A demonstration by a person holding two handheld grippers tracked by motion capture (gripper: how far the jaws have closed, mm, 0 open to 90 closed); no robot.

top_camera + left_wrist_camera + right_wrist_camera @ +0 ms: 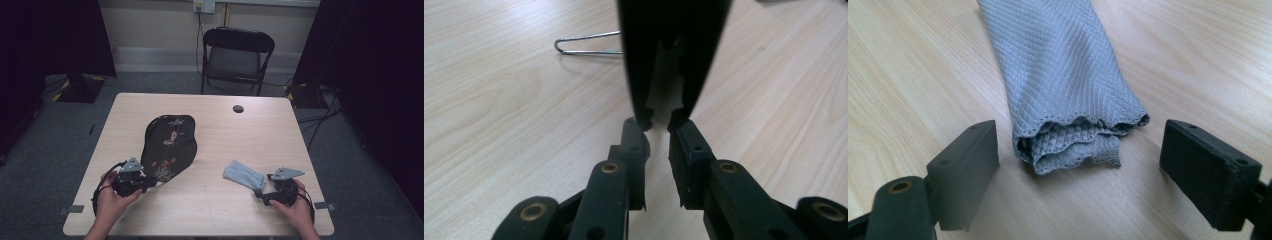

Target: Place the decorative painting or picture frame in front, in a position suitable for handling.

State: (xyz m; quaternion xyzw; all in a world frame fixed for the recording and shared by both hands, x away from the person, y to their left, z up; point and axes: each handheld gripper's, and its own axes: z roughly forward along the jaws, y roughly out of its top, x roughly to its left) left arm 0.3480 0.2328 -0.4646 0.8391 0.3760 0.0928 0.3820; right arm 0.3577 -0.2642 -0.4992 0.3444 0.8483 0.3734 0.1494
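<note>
Black tongs (659,127), brass screws, grey plates.

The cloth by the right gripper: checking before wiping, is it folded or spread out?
Folded: the grey cloth shows stacked layers at its near edge, between the open jaws of the right gripper.

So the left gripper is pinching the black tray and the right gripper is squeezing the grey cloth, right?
Not quite. The left gripper does pinch the black tray, but the right gripper is open: in the right gripper view its jaws stand on either side of the grey cloth without touching it.
</note>
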